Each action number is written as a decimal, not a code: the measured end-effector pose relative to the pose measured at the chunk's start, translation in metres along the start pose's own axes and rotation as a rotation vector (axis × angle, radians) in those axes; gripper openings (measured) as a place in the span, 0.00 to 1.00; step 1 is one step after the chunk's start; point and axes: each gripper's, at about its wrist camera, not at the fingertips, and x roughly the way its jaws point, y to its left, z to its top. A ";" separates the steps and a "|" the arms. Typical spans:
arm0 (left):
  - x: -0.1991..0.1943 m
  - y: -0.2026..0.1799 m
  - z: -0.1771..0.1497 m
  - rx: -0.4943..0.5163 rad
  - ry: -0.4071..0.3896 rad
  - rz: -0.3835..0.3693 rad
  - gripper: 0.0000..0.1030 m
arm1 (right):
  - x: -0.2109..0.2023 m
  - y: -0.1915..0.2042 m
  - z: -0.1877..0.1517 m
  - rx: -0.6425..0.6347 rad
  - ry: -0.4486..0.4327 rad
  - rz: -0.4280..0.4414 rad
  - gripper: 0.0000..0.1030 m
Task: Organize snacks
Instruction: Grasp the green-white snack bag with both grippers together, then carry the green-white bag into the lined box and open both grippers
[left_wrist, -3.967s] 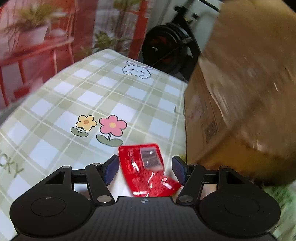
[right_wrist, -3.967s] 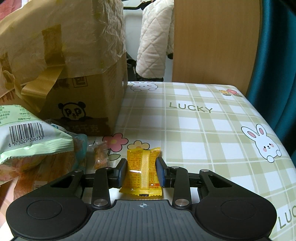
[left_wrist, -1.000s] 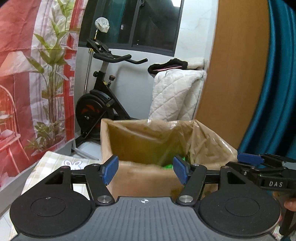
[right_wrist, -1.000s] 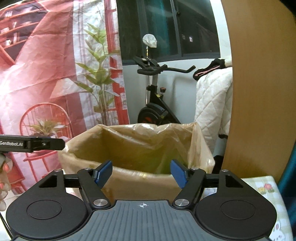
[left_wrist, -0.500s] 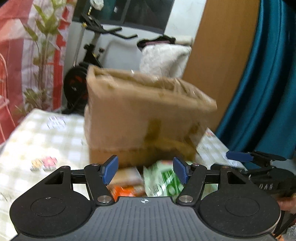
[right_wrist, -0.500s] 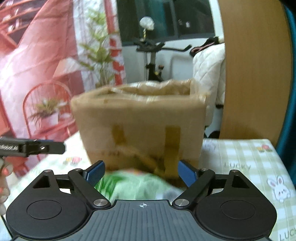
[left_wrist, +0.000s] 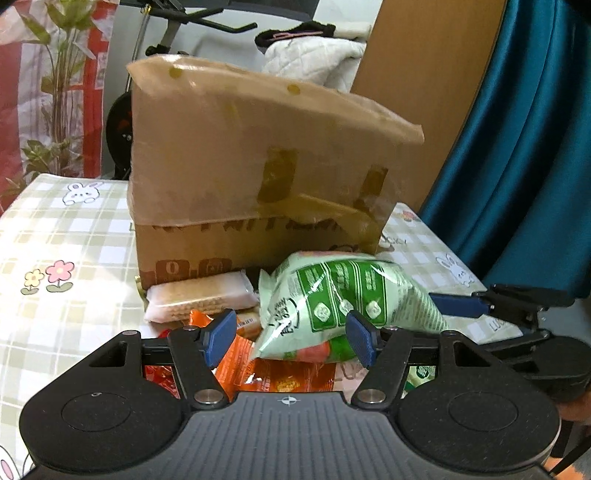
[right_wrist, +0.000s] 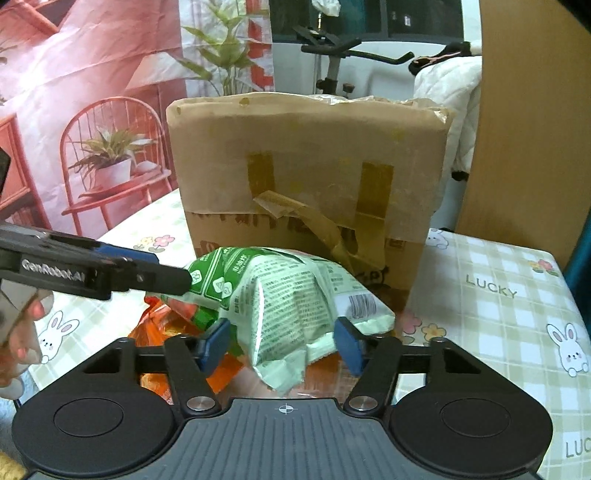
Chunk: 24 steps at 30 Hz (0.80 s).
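While both of your grippers hang over the snack pile at the near foot of the cardboard box (right_wrist: 306, 177), the next pick looks to be the green-and-white puffed bag (right_wrist: 291, 295), which lies on top of the heap, just in front of the box and leaning against its near face. Your right gripper (right_wrist: 282, 345) has its blue pads (right_wrist: 216, 341) spread wide with the bag's crimped end between them, not yet pinched; your left gripper (left_wrist: 291, 336) is likewise spread, empty, and lined up on the bag's other end. To do this well, settle on one gripper and close on the flat sealed seam, not the air-filled belly, which would likely squash or slide out. Lift straight up so the packets underneath stay put, and keep the other gripper clear of the path to the box's open top. The bag itself is glossy, swollen with air, printed with green panels, small text and a barcode near its right end. Beneath it lie an orange packet (left_wrist: 280, 373) and, at the far left against the box, a clear-wrapped wafer pack (left_wrist: 201, 297), all on the checked tablecloth (right_wrist: 491, 295).
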 end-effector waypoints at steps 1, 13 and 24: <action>0.002 0.000 -0.001 0.002 0.006 -0.003 0.66 | 0.000 -0.003 0.001 -0.001 -0.001 0.001 0.41; 0.013 -0.007 -0.008 0.039 0.017 -0.021 0.36 | -0.002 -0.010 0.000 -0.004 0.000 0.021 0.22; -0.027 -0.016 -0.006 0.053 -0.061 -0.001 0.23 | -0.027 -0.005 0.010 -0.006 -0.064 0.078 0.19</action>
